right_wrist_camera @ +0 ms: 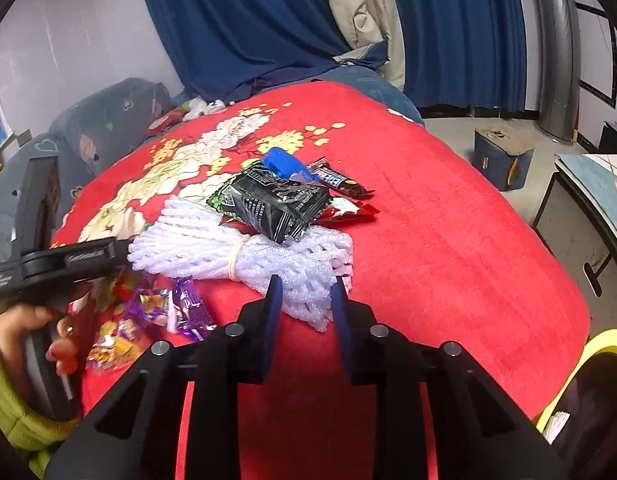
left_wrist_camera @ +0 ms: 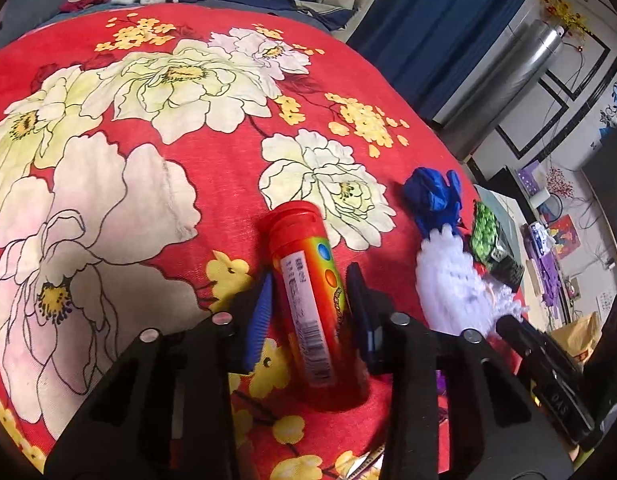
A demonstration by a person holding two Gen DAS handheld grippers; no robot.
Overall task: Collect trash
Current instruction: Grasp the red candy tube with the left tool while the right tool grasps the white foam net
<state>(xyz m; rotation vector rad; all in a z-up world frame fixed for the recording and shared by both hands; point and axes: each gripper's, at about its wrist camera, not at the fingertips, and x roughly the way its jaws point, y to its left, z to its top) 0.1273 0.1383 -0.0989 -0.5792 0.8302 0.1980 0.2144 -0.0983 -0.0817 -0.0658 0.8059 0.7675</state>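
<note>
A red candy tube (left_wrist_camera: 314, 300) lies on the red flowered bedspread (left_wrist_camera: 148, 128). My left gripper (left_wrist_camera: 310, 286) has its fingers on both sides of the tube and close to it; contact is not clear. In the right wrist view, white foam netting (right_wrist_camera: 244, 258) lies on the bedspread (right_wrist_camera: 448, 240), tied with a band. My right gripper (right_wrist_camera: 306, 292) is open, its fingers around the netting's near end. A black snack packet (right_wrist_camera: 274, 204), a blue crumpled piece (right_wrist_camera: 286, 164), a dark candy bar wrapper (right_wrist_camera: 336, 178) and purple wrappers (right_wrist_camera: 188, 308) lie nearby.
A yellow-rimmed bin (right_wrist_camera: 580, 380) stands at the lower right beside the bed. A blue box (right_wrist_camera: 502, 160) sits on the floor. Blue curtains (right_wrist_camera: 248, 20) hang behind the bed. The hand holding the left gripper (right_wrist_camera: 52, 268) is at the left.
</note>
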